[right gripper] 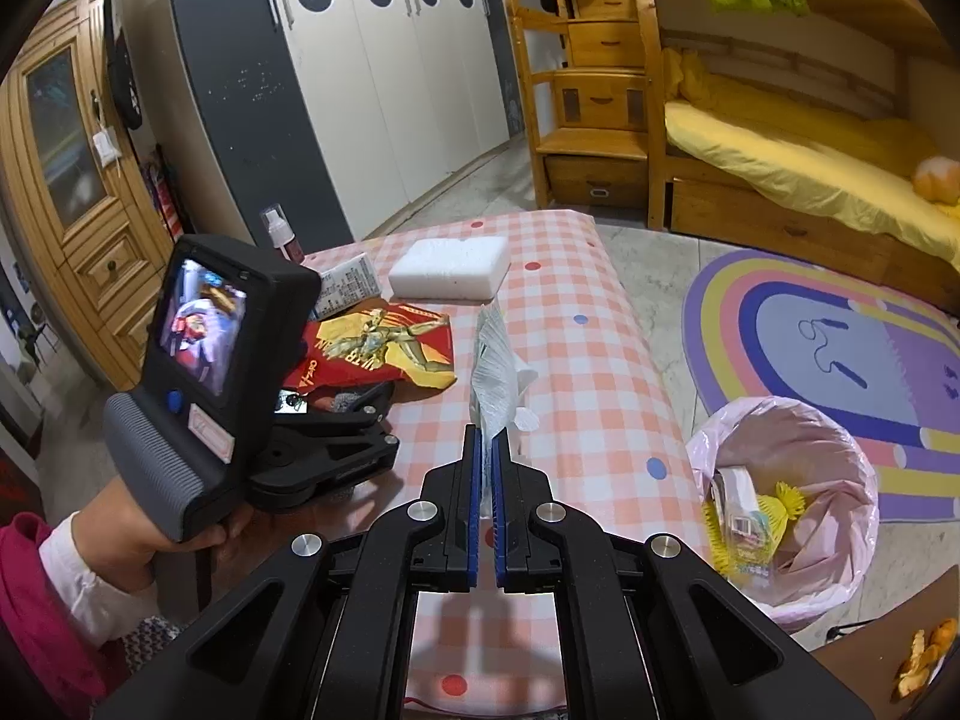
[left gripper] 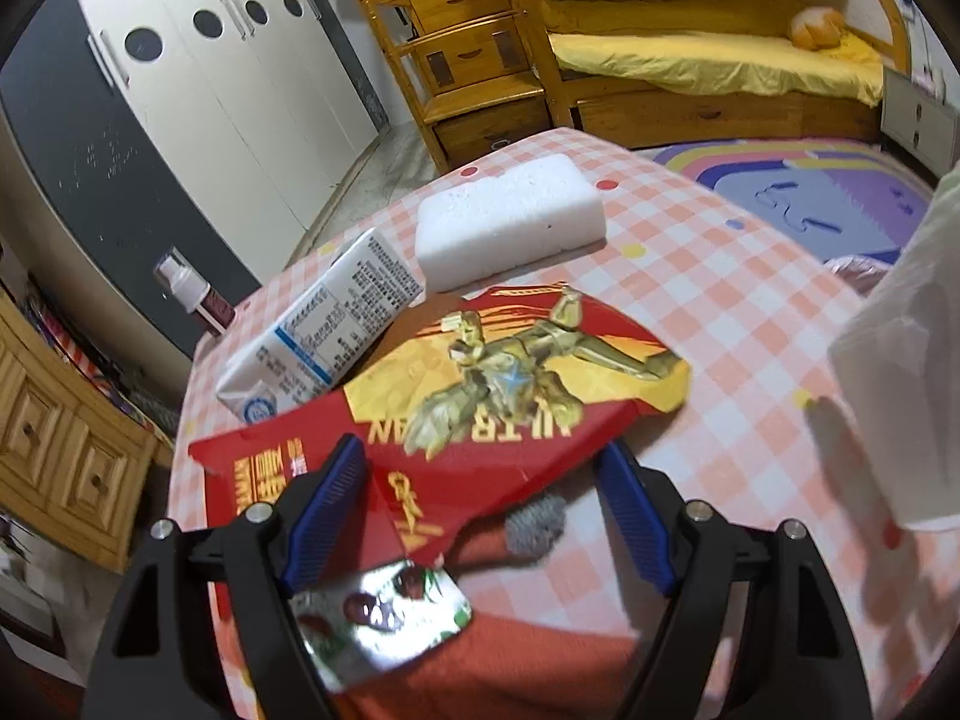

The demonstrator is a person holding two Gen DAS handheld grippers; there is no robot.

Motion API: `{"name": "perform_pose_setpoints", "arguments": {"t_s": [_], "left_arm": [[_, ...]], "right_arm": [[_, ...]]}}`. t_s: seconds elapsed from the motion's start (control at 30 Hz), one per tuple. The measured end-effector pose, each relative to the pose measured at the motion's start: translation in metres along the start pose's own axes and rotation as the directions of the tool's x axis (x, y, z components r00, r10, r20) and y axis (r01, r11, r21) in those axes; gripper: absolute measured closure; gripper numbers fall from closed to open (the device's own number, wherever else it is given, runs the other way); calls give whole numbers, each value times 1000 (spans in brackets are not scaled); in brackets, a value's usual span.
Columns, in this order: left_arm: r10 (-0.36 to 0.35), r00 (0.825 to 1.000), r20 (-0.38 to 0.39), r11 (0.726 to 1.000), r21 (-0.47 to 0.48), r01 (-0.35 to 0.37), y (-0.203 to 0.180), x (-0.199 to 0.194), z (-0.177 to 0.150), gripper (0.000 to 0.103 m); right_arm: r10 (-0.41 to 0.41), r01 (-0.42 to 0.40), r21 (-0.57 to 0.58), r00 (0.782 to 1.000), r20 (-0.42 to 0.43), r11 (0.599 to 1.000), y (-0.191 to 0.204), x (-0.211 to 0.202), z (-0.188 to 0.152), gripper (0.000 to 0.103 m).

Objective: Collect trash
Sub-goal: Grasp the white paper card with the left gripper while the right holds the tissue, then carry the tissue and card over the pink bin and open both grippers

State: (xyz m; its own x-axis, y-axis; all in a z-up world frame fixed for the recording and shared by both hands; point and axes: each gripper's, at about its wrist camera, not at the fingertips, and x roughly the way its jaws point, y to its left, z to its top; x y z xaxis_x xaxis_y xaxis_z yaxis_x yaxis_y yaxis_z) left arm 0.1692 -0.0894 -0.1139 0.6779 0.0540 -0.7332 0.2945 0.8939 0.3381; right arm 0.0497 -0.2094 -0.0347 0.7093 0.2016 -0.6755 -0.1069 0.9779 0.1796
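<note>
Bedroom, lit evenly. Along the far wall, a white wardrobe (right gripper: 390,78) with round dark cut-outs in its doors, framed by dark grey panels. Right of it, pine stair-drawers (right gripper: 594,102) climbing to a bunk bed (right gripper: 798,150) (yellow sheet on the lower bunk). At left, a pine cabinet (right gripper: 66,180). Pale tiled floor (right gripper: 648,276), partly covered by a rainbow-striped rug (right gripper: 840,348).

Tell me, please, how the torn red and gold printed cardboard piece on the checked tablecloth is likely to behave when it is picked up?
The torn red and gold printed cardboard piece looks thin and flat, so it is probably light and fairly stiff, though it may bend along its creases. Its glossy print could be slippery. It lies partly on the white printed carton, so lifting it might nudge that carton.
</note>
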Motion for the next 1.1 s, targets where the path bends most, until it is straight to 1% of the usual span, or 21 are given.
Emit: {"name": "perform_pose_setpoints", "arguments": {"t_s": [0.07,0.1,0.13,0.17,0.23,0.33,0.4,0.5,0.53,0.57,0.6,0.67,0.8,0.83,0.87,0.97,1.1], "left_arm": [[3,1000,-1,1000,11,-3,0,2,3,35],[3,1000,-1,1000,16,-3,1,1,4,46],[-1,1000,3,1000,17,1,3,-1,5,54],[-10,1000,7,1000,11,10,5,-4,6,58],[-35,999,29,999,-22,36,15,-16,9,75],[-70,994,87,994,-77,77,35,-43,17,91],[-92,988,125,988,-110,106,50,-62,22,96],[-92,975,202,981,-152,124,74,-98,27,102],[-98,968,232,975,-175,141,84,-113,29,103],[-110,962,251,968,-194,161,92,-122,29,103],[-137,951,276,953,-226,203,102,-135,30,103],[-182,935,306,929,-257,265,111,-148,30,103],[-239,908,344,909,-250,334,102,-167,29,103],[-259,898,355,899,-251,358,97,-171,28,103],[-265,893,363,895,-251,368,94,-174,28,103],[-275,886,374,891,-246,381,82,-177,26,103],[-323,873,365,858,-276,433,69,-174,21,103]], "right_arm": [[1,-1,-1,1000,0,1000,0,0,-1,100],[0,0,-2,1000,3,1000,1,-1,0,100],[0,0,-1,1000,5,1000,0,-2,0,100],[0,0,0,1000,7,1000,-1,-3,0,100],[-2,2,1,1000,14,1000,-1,-6,0,100],[-5,5,2,1000,28,1000,-1,-12,0,100],[-5,5,1,999,38,1000,0,-16,0,100],[-3,3,1,998,62,1000,2,-26,-1,100],[-1,1,0,997,71,1000,3,-30,-1,100],[1,0,-1,997,76,1000,3,-33,-1,100],[2,-2,-1,997,81,1000,3,-35,0,100],[4,-4,-3,996,92,1000,5,-40,-1,100],[4,-3,-5,994,108,1000,5,-49,-2,100],[4,-3,-4,994,110,1000,5,-51,-2,100],[2,-2,-4,994,113,1000,4,-54,-3,100],[-8,8,5,994,112,1000,1,-58,-6,100],[-21,17,34,994,109,999,-11,-62,-12,100]]}}
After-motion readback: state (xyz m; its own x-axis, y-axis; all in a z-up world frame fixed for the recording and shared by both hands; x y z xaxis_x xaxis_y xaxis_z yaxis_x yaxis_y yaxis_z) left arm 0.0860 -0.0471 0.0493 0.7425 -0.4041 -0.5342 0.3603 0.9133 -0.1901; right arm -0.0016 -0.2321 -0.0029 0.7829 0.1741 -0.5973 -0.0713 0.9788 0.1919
